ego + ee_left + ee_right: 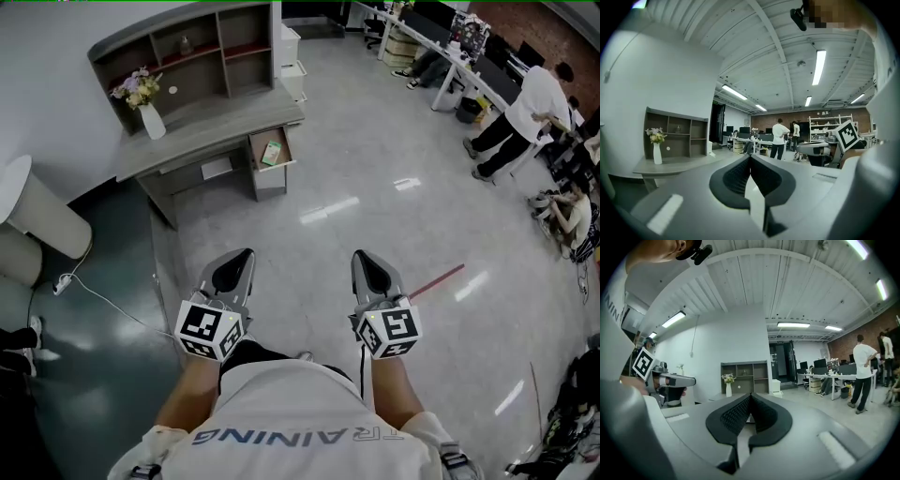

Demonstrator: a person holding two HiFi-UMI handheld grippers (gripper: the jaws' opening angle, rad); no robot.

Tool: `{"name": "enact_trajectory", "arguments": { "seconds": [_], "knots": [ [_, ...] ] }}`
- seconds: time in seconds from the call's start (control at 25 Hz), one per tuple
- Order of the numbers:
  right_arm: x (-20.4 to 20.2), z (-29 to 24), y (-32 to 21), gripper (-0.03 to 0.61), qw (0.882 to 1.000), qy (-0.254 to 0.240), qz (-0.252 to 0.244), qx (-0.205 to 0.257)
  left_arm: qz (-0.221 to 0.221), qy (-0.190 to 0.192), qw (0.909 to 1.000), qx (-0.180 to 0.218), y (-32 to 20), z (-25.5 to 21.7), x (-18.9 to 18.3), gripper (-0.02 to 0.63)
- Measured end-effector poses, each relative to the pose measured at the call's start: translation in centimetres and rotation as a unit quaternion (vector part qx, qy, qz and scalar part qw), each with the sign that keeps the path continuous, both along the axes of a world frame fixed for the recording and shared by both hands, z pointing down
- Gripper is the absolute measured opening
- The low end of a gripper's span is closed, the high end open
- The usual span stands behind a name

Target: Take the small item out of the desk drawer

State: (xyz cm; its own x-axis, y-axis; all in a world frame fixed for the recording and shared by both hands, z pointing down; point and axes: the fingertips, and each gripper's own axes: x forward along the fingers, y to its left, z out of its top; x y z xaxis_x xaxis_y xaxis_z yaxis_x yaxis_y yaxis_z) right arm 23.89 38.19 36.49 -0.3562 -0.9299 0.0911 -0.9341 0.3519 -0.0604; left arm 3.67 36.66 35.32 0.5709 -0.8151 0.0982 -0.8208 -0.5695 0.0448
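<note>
A grey desk [225, 131] with a shelf unit stands against the far wall. Its right drawer [271, 151] is pulled open, and a small green and white item [272, 153] lies inside. I hold both grippers level over the floor, well short of the desk. My left gripper [234, 265] has its jaws together with nothing between them, and so does my right gripper [369, 264]. In the left gripper view the left gripper [750, 157] is shut and empty. The right gripper [750, 396] looks the same in its own view, facing the desk [736, 394].
A white vase of flowers [148, 114] stands on the desk's left. A white round seat [33, 211] and a white cable [103, 298] lie at the left. People [525, 117] work at office desks at the far right. A red strip [436, 280] lies on the glossy floor.
</note>
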Motion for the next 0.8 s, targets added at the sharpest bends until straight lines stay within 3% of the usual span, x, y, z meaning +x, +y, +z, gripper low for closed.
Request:
{"name": "enact_trajectory", "arguments": {
  "seconds": [0.32,0.8],
  "knots": [
    [-2.1,1.4,-2.4,0.015,1.000,-0.005,0.014,-0.014,0.000,-0.002,0.9998,-0.019,-2.0,1.3,-2.6,-0.002],
    [-8.4,1.4,-8.7,0.015,0.998,0.026,0.035,-0.038,0.052,0.020,0.9983,-0.019,-9.9,0.2,-7.4,-0.002]
  ]
}}
